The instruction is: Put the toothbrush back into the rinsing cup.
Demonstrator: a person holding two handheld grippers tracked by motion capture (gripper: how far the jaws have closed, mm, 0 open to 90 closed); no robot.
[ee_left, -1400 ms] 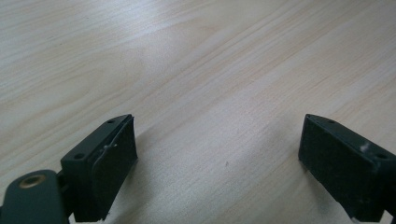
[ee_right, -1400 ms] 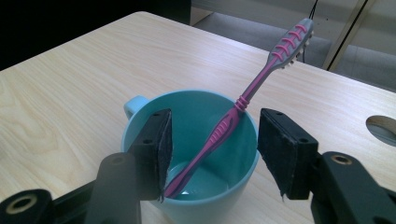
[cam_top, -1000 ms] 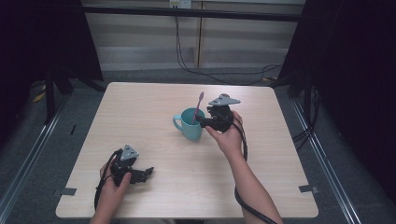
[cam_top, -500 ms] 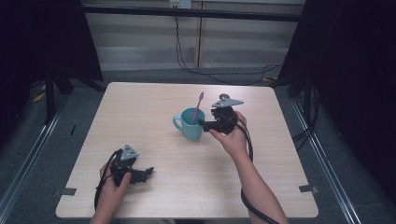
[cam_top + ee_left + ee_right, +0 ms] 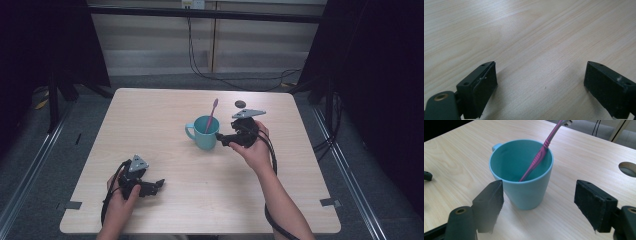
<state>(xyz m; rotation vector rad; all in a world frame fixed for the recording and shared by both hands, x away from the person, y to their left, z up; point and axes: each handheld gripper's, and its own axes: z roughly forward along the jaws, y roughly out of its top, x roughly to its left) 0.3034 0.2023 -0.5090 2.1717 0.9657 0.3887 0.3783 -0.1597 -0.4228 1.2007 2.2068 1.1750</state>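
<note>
The teal mug stands upright near the centre of the table, handle toward the left in the high view. A pink toothbrush stands in the mug, leaning against the rim with its head up and tilted away from the person.

The right gripper is just to the right of the mug. Its jaws are wide open and hold nothing; in the right gripper view the mug sits between and just beyond the jaws, untouched.

The left gripper rests on the table near its front left corner, well apart from the mug. Its jaws are wide open over bare wood, holding nothing.

A round hole lies in the table behind the right gripper.
</note>
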